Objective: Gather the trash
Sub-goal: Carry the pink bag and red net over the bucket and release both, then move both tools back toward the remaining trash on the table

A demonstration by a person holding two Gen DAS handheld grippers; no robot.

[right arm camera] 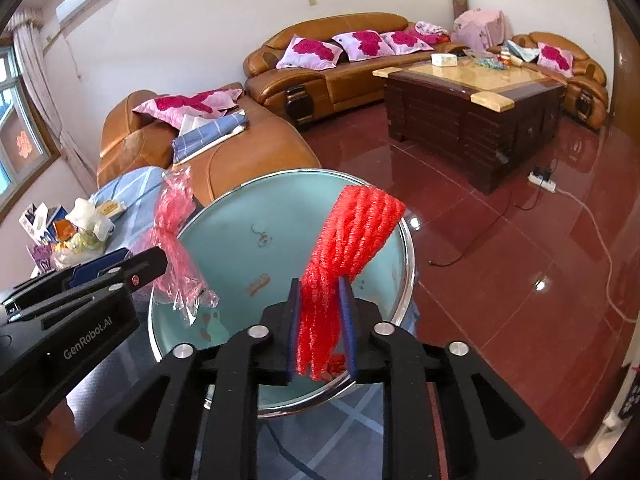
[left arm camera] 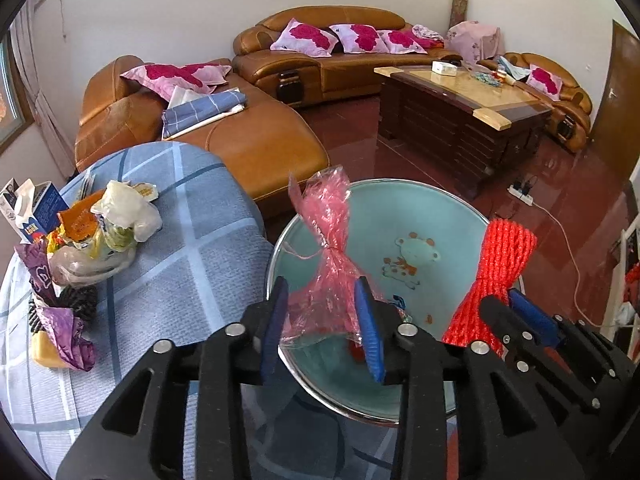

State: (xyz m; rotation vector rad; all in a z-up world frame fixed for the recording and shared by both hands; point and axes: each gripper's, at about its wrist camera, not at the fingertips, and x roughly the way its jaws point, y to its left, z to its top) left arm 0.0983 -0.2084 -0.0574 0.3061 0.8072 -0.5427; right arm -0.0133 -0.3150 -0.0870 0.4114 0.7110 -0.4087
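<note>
Closest in, the left gripper (left arm camera: 326,320) has its blue fingers partly spread, with a crumpled pink plastic bag (left arm camera: 326,256) sitting between them; the bag touches the right-side finger and stands up out of the jaws, though how firmly it is pinched I cannot tell. Just to its right, the right gripper (right arm camera: 322,326) has its fingers closed tight around a bundle of red foam netting (right arm camera: 348,248), which rises up and fans out above the fingertips. Both grippers hang over a light-blue basin (left arm camera: 440,216) with a shiny metal rim and a little cartoon bear printed on its bottom.

To the left of the basin is a round table under a blue checked cloth (left arm camera: 192,248). Near its left edge lies a heap of trash (left arm camera: 80,248): a milk carton, orange and purple wrappers, clear and white plastic bags.

Beyond, on the glossy red floor, stand a tan leather sofa (left arm camera: 328,52) with pink rose cushions and a dark wooden coffee table (left arm camera: 460,108), with a power strip (left arm camera: 520,194) and its cord lying to the right.
</note>
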